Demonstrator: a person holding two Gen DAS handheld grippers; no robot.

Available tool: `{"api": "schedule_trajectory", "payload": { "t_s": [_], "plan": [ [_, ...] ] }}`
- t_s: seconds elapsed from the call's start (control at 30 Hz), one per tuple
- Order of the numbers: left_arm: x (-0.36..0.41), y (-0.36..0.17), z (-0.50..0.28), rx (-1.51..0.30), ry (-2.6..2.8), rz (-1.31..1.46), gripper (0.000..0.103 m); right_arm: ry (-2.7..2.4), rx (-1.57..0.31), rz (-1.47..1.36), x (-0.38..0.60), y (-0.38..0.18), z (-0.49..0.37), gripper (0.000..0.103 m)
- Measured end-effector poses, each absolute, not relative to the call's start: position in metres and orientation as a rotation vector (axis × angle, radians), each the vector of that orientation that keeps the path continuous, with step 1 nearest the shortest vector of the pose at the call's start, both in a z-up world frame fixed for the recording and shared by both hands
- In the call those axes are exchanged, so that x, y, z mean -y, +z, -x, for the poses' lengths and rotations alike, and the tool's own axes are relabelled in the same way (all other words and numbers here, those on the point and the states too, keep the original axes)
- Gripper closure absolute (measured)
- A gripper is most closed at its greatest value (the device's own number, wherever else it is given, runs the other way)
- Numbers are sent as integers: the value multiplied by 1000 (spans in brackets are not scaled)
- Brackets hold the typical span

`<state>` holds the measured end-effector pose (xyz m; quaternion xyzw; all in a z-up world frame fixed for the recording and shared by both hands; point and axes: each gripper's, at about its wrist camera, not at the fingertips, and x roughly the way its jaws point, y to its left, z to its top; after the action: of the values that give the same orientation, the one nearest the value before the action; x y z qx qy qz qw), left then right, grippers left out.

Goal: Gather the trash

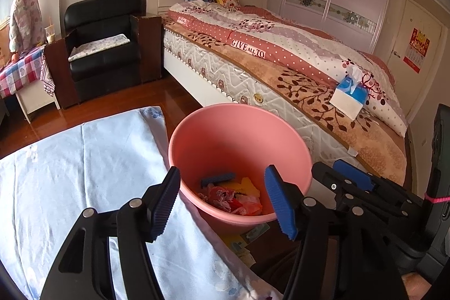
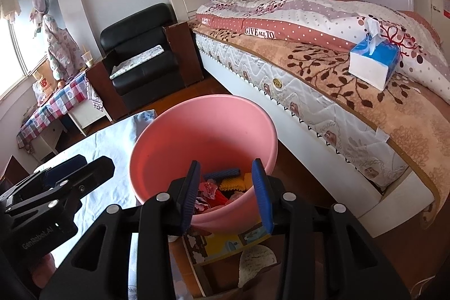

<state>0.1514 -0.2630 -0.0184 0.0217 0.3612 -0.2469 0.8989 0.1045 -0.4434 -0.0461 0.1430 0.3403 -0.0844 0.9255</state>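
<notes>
A pink plastic basin [image 1: 239, 142] [image 2: 205, 125] stands beside the cloth-covered table, on a low stand with a colourful picture top [image 2: 225, 241]. In its bottom lies trash [image 1: 227, 193] [image 2: 222, 184]: a blue ribbed piece, a yellow piece and crumpled pink and red wrappers. My left gripper [image 1: 223, 204] hovers over the basin's near rim, jaws wide open, nothing between them. My right gripper [image 2: 227, 193] is also over the near rim, jaws parted and empty. Each gripper shows in the other's view: the right gripper [image 1: 351, 179], the left gripper [image 2: 70, 176].
A table under a light blue cloth [image 1: 84, 173] is at the left. A bed [image 1: 281, 69] with a blue-and-white tissue box [image 1: 350, 94] [image 2: 374, 61] runs along the right. A black armchair [image 1: 107, 47] and a checked side table [image 1: 19, 72] stand behind, on a wooden floor.
</notes>
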Motion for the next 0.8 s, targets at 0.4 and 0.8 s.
{"api": "schedule_trajectory", "payload": {
  "t_s": [0.4,0.8],
  "plan": [
    [253,-14,-146,-735,-465,-28,42,-153,-684,-296,435,-43,-99,64],
    [241,-6,-132,-701,-426,-19,53,-134,-653,-287,421,-38,-87,64]
  ]
}}
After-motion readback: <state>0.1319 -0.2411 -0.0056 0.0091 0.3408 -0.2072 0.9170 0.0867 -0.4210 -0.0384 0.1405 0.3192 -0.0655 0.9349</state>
